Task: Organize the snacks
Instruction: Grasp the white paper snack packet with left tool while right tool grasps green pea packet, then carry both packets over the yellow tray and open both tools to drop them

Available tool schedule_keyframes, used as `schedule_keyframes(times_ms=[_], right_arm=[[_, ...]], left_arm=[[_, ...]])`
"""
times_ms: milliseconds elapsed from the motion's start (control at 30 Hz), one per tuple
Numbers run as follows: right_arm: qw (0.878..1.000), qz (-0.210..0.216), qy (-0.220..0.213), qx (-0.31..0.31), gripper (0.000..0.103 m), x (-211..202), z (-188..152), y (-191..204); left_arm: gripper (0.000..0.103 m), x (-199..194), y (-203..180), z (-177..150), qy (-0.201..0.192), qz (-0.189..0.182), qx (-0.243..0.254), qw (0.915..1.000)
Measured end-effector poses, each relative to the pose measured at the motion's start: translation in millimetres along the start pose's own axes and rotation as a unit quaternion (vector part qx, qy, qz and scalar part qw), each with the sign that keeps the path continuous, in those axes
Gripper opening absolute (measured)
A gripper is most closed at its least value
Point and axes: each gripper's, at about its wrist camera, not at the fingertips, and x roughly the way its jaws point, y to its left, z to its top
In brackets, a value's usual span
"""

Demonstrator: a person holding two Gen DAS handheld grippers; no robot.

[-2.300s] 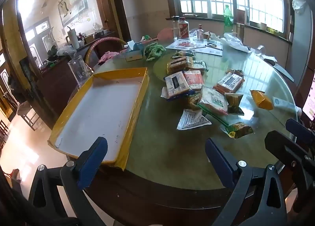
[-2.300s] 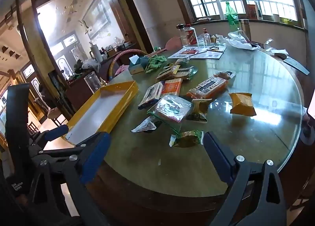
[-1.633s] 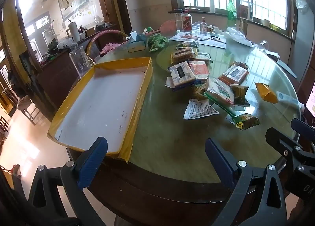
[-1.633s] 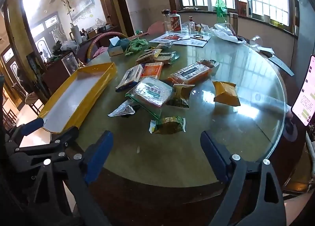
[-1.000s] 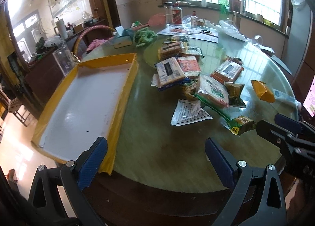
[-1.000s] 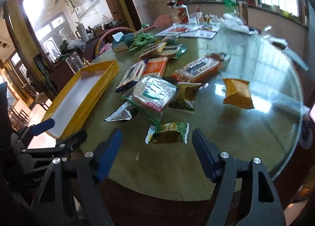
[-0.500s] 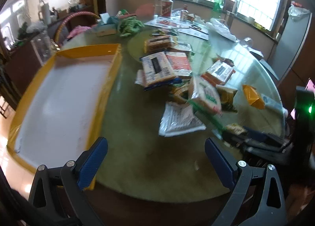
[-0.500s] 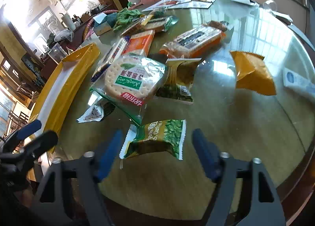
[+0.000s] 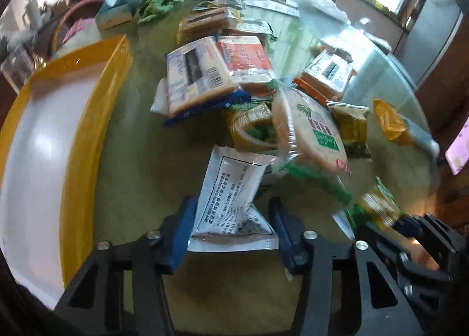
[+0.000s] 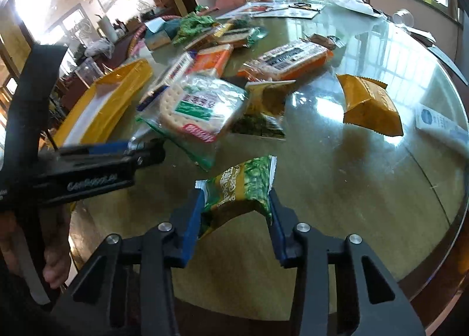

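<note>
A round glass-topped bench (image 10: 337, 160) fills both views. At its left edge sits a long yellow tray (image 9: 88, 119) with a bare white floor; take that tray as your landmark. Just right of the tray lies a loose heap of snack packets, topped by a large round-cracker pack (image 10: 202, 107).

Nearer you than the heap, your left gripper (image 9: 233, 226) has its fingers pressed against both sides of a white printed sachet (image 9: 231, 204), which buckles between them. Further right of the tray, your right gripper (image 10: 236, 213) squeezes a green pea-snack packet (image 10: 239, 186), which bows upward.

Both packets are thin, slick and gripped only near one end, so either could slip or spring free on the way to the tray. The left sachet's far corner touches the cracker pack and may drag it.
</note>
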Motion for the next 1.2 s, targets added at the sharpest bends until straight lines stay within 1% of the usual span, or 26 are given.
schedule_keyframes(times_ms=[67, 133, 167, 233, 333, 467, 567, 633, 700, 767, 867, 900, 933, 1033, 1100, 1167, 1200], right_arm=[[1.000, 0.006, -0.003, -0.003, 0.043, 0.3, 1.0, 0.5], [1.000, 0.014, -0.006, -0.006, 0.042, 0.3, 0.4, 2.4], [1.000, 0.016, -0.009, -0.006, 0.042, -0.3, 0.4, 3.0], [0.999, 0.028, -0.015, -0.005, 0.041, -4.2, -0.1, 4.3], [0.999, 0.024, -0.021, -0.008, 0.041, -9.5, 0.1, 8.5], [0.999, 0.027, -0.035, -0.012, 0.040, -20.5, -1.1, 16.0], [0.997, 0.044, -0.051, -0.025, 0.040, -34.1, 0.6, 29.6], [0.995, 0.058, -0.061, -0.043, 0.040, -41.9, 5.4, 47.3], [0.993, 0.073, -0.068, -0.064, 0.040, -44.2, 13.0, 69.3], [0.991, 0.086, -0.066, -0.083, 0.040, -38.5, 20.6, 90.4], [0.985, 0.116, -0.054, -0.117, 0.040, -17.5, 32.5, 135.5], [0.984, 0.120, -0.050, -0.124, 0.040, -11.3, 34.5, 146.0], [0.982, 0.126, -0.043, -0.134, 0.040, -0.6, 36.9, 161.4], [0.973, 0.154, -0.011, -0.170, 0.040, 35.7, 42.5, 213.3], [0.971, 0.147, -0.001, -0.190, 0.040, 56.6, 45.0, 239.4], [0.968, 0.142, 0.016, -0.204, 0.040, 72.2, 42.1, 255.4], [0.969, 0.132, 0.028, -0.207, 0.040, 83.1, 40.2, 261.6]], left_arm=[[0.043, -9.0, 7.4, -11.1, -0.007, -0.005, -0.009, 0.9999], [0.034, -21.8, 13.2, -22.5, -0.023, -0.018, -0.022, 0.9993], [0.017, -27.6, 16.2, -24.0, -0.034, -0.026, -0.029, 0.9987], [0.016, -36.7, 22.0, -29.0, -0.037, -0.042, -0.042, 0.9976], [0.014, -35.0, 27.0, -27.8, -0.035, -0.030, -0.043, 0.9980], [0.014, -49.8, 39.3, -30.1, -0.045, -0.086, -0.070, 0.9928], [0.014, -67.0, 50.4, -30.5, -0.052, -0.114, -0.087, 0.9883], [0.014, -85.0, 63.5, -31.5, -0.070, -0.126, -0.101, 0.9844], [0.014, -103.6, 80.8, -32.6, -0.094, -0.118, -0.116, 0.9817], [0.014, -120.7, 102.9, -35.7, -0.120, -0.099, -0.136, 0.9784], [0.014, -129.4, 138.7, -39.5, -0.141, -0.045, -0.164, 0.9752], [0.014, -127.5, 151.0, -41.5, -0.143, -0.026, -0.175, 0.9738], [0.014, -123.3, 163.8, -43.2, -0.139, -0.018, -0.187, 0.9723], [0.014, -107.9, 190.8, -46.0, -0.124, -0.004, -0.215, 0.9687], [0.014, -94.5, 201.5, -46.5, -0.115, 0.016, -0.221, 0.9684], [0.014, -85.9, 208.5, -46.5, -0.104, 0.026, -0.224, 0.9688], [0.014, -79.7, 209.6, -46.9, -0.098, 0.028, -0.226, 0.9687]])
